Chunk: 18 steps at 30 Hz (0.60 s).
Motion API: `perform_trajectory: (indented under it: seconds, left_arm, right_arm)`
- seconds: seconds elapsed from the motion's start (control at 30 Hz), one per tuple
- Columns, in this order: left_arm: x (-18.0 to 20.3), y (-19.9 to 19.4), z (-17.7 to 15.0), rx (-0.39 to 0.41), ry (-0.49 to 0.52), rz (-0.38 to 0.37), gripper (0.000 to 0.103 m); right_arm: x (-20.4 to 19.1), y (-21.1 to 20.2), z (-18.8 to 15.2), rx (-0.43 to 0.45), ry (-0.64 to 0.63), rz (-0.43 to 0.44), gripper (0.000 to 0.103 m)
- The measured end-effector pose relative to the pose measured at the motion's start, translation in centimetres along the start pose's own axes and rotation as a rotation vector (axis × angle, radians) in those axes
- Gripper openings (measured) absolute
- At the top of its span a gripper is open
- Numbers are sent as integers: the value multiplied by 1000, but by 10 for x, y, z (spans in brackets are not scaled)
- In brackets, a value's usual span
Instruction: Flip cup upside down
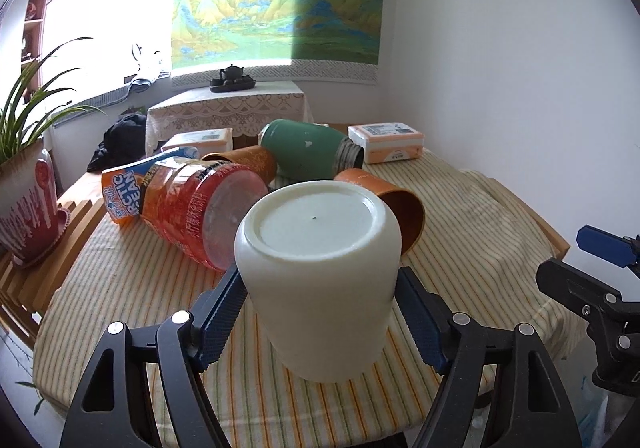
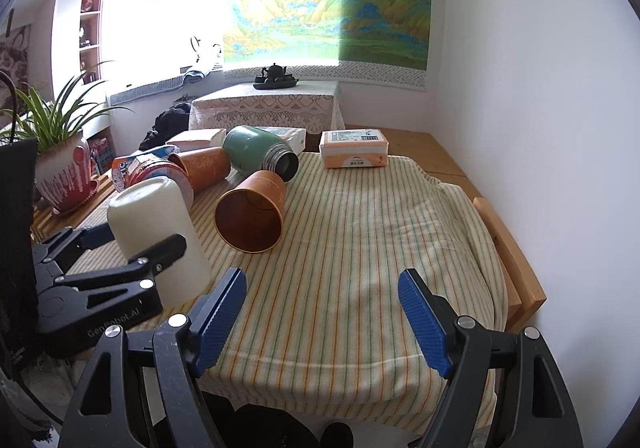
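Note:
A cream-white cup [image 1: 320,280] stands upside down, base up, on the striped cloth [image 1: 132,288]. My left gripper [image 1: 320,320] has its blue pads against both sides of the cup and is shut on it. The cup also shows in the right wrist view [image 2: 156,232] at the left, rim on the cloth, with the left gripper [image 2: 132,268] around it. My right gripper [image 2: 322,320] is open and empty above the near edge of the cloth, to the right of the cup.
Behind the cup lie an orange soda bottle [image 1: 180,204], two orange paper cups [image 2: 250,212] [image 2: 204,166] and a green flask [image 2: 256,154], all on their sides. Tissue packs [image 2: 354,148] sit at the back. A potted plant [image 2: 60,164] stands at the left.

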State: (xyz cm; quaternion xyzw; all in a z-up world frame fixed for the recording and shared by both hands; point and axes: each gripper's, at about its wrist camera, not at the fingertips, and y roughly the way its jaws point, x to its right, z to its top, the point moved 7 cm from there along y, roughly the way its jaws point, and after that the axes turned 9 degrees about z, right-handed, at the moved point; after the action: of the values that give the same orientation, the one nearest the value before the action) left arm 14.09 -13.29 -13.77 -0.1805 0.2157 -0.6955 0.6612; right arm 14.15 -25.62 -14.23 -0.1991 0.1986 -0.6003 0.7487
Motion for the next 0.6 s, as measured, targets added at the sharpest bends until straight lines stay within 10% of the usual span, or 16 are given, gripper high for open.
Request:
perform_trajectory:
  seconds: [0.6]
  left_arm:
    - [-15,-25,-12,27,46,-25,97]
  right_arm:
    - [-26,-9,-6,10,-8,11,75]
